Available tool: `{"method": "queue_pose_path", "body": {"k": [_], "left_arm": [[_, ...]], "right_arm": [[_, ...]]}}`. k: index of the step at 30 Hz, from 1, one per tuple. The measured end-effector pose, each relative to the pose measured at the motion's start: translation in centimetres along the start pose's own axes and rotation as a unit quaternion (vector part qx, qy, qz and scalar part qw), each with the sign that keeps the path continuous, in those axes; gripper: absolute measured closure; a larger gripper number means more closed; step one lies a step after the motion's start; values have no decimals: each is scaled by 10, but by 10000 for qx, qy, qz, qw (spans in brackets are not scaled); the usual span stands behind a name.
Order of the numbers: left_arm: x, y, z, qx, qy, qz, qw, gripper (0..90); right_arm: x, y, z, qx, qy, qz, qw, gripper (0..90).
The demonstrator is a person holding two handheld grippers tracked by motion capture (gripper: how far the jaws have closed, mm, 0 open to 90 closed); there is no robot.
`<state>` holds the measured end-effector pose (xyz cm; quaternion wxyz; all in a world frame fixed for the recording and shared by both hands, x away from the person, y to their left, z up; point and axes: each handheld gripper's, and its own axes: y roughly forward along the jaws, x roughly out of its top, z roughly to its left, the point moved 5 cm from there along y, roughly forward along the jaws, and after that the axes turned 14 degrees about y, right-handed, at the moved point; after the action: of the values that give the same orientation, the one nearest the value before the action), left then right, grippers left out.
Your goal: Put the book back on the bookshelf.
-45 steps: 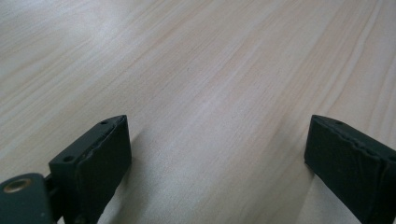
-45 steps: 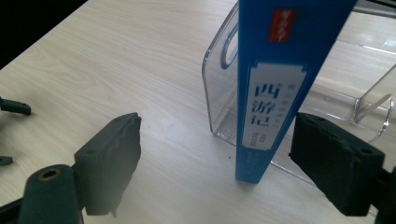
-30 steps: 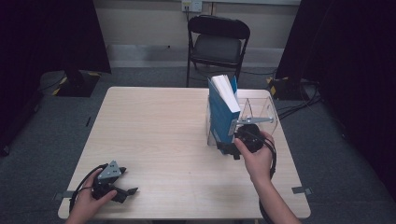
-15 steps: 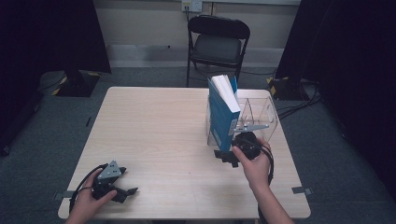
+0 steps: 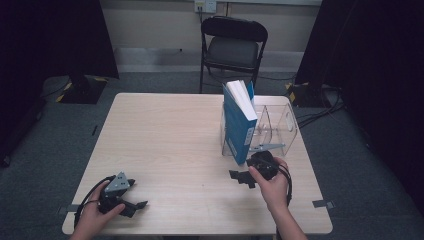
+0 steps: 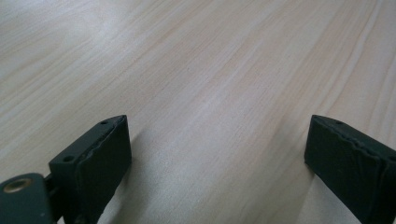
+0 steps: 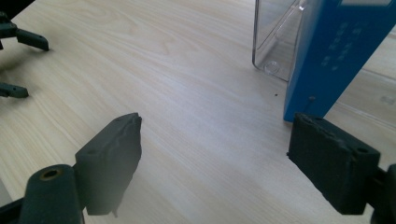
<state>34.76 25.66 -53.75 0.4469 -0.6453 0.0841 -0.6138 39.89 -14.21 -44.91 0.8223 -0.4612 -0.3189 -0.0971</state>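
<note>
The step in hand is judged to be a withdrawal from the blue book (image 5: 239,120), which is seen leaning upright against the left wall of the clear acrylic holder (image 5: 272,131), with its lower corner resting on the table (image 5: 165,145). The right gripper (image 5: 239,176) is held low over the table with its jaws spread wide and nothing gripped between them. In the right gripper view, the book (image 7: 334,51) is found at about one o'clock from the jaws, just beyond the right-hand pad (image 7: 329,161) and apart from it. In the high view, the book stands at roughly twelve o'clock from that gripper, near it. The left gripper (image 5: 131,206) is rested at the table's near-left corner, released and empty, well apart from the book. The next move is judged to call for the book to be re-gripped or nudged fully into the holder.
</note>
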Motion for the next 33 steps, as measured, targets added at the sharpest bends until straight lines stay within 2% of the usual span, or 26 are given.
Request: {"method": "queue_pose_path", "body": {"k": [14, 26, 28, 33], "left_arm": [[0, 0, 0, 1, -1, -1, 10000, 70], [0, 0, 0, 0, 1, 0, 10000, 70], [0, 0, 0, 0, 1, 0, 10000, 71], [0, 0, 0, 1, 0, -2, 10000, 71]], "right_arm": [[-27, 15, -11, 119, 78, 227, 9996, 175], [-43, 27, -18, -4, -37, 296, 9996, 175], [-45, 29, -19, -111, -44, 338, 9994, 176], [-52, 35, -21, -195, -195, 376, 9989, 176]]}}
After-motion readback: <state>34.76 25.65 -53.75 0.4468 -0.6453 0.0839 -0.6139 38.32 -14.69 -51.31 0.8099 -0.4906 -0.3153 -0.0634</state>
